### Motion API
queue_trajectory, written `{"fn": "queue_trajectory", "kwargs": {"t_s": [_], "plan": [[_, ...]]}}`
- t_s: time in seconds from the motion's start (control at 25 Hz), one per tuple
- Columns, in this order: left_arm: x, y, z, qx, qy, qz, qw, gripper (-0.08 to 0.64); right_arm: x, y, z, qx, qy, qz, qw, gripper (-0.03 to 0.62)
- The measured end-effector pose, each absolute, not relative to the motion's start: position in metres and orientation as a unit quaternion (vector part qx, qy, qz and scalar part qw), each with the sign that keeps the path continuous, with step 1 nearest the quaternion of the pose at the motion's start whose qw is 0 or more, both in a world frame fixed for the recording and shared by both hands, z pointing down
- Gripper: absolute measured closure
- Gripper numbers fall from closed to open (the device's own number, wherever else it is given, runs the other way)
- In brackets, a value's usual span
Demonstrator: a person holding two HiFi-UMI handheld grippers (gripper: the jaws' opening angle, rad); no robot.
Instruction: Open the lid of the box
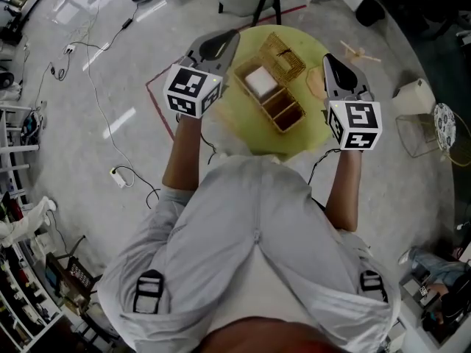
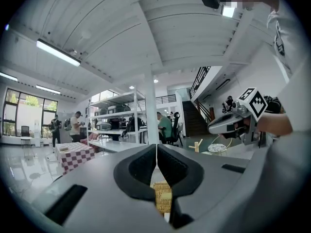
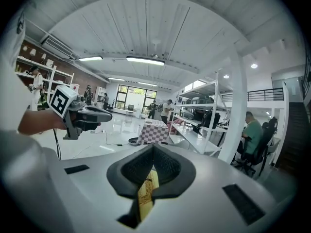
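Left tool [image 1: 234, 35] and right tool [image 1: 328, 59], jaws together, empty, above the box [image 1: 288, 118], one each side.

Woven box [image 1: 280, 109] stands open, lid [image 1: 284, 55] tilted back.

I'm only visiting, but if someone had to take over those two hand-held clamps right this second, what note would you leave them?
Left gripper: shut, empty, held in the air at the left edge of the table.
Right gripper: shut, empty, held in the air at the table's right edge.
Box: on the yellow table, between the two grippers. Its lid is flipped back at the far side, so the compartments show; a white block sits in one of them.
Done: the lid is open.
Left: nothing that I can see.
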State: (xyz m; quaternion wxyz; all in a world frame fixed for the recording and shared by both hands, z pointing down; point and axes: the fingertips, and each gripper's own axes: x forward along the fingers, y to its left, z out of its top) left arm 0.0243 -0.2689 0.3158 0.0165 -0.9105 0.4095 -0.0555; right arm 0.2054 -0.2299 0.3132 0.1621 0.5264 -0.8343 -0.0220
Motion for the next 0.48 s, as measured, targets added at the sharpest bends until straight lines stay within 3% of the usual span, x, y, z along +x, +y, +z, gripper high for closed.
{"fn": "queue_trajectory", "kwargs": {"t_s": [0.48], "plan": [[0.030, -0.256, 0.321, -0.911, 0.402, -0.080, 0.037, 0.525, 0.194, -0.225, 0.320, 0.513, -0.839, -0.022, 0.179, 0.569]]}}
